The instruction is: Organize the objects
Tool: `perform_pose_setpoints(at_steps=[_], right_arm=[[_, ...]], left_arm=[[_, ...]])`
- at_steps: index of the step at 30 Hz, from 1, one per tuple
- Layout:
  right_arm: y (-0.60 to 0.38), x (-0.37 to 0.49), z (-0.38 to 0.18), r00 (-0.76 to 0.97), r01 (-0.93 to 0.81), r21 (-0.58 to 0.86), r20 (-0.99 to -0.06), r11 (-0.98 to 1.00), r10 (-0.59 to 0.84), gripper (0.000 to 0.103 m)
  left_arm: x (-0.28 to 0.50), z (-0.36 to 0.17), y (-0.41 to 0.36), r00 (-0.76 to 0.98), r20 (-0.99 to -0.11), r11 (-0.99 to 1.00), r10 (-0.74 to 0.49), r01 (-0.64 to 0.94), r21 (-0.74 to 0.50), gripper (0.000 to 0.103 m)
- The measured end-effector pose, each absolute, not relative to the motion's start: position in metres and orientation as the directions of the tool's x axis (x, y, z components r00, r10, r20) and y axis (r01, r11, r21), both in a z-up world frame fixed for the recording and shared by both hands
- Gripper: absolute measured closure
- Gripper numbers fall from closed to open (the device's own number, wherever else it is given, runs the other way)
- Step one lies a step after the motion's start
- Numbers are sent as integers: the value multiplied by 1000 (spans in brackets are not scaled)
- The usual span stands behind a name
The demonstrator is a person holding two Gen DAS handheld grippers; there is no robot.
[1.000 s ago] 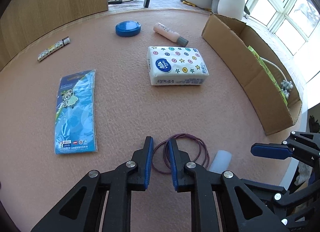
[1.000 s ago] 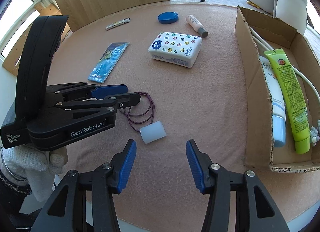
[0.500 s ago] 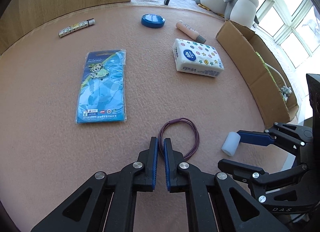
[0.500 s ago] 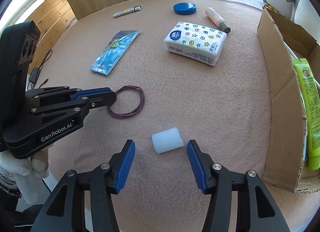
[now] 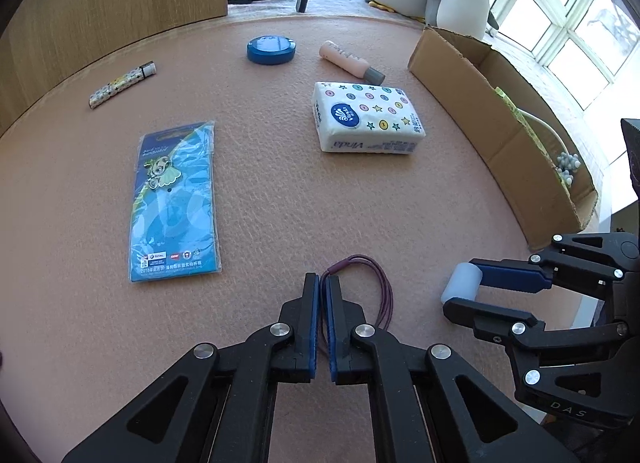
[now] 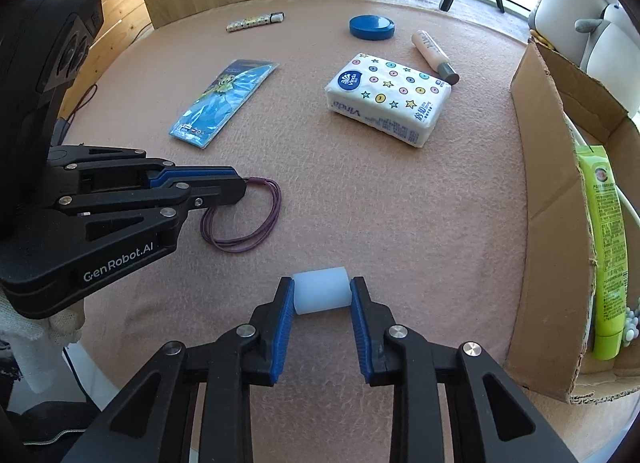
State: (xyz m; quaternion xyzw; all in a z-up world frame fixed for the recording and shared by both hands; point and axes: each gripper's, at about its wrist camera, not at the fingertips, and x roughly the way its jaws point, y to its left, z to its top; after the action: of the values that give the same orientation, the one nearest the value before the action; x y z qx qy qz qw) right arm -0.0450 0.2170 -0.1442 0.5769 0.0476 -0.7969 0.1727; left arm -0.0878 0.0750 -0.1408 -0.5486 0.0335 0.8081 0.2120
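Both grippers clamped: left gripper (image 5: 323, 283) pinches purple hair tie (image 5: 370, 283); right gripper (image 6: 322, 295) squeezes white cylinder (image 6: 320, 290).

Both fisheye views are brightly lit by daylight from the windows (image 5: 576, 23) at the upper right, where the panes are blown out to near white. Soft shadows are cast toward the camera under the tissue pack (image 6: 390, 101), and the pink table mat (image 5: 260, 191) is evenly lit and sharply focused. Straight lines are bent strongly toward the edges, and a dark vignette is seen in all 4 corners.
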Motion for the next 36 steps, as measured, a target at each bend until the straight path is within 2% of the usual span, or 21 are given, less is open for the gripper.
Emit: perform_pose_setpoints(at_steps=[10, 16, 28, 36], right_arm=[[247, -43, -92, -369, 272, 214, -877, -938, -307, 78], [281, -37, -61, -454, 221, 216, -841, -951, -296, 78], [382, -46, -28, -562, 66, 162, -809, -985, -171, 78], [426, -84, -16, -594, 48, 140, -792, -989, -141, 78]], left_arm=[[-82, -95, 62, -372, -835, -902, 405, -313, -298, 100], [-78, -54, 76, -411, -790, -878, 456, -353, -323, 100], [-94, -12, 177, -398, -729, -798, 557, -500, -336, 100], [-126, -11, 246, -421, -720, -797, 551, -522, -305, 100]])
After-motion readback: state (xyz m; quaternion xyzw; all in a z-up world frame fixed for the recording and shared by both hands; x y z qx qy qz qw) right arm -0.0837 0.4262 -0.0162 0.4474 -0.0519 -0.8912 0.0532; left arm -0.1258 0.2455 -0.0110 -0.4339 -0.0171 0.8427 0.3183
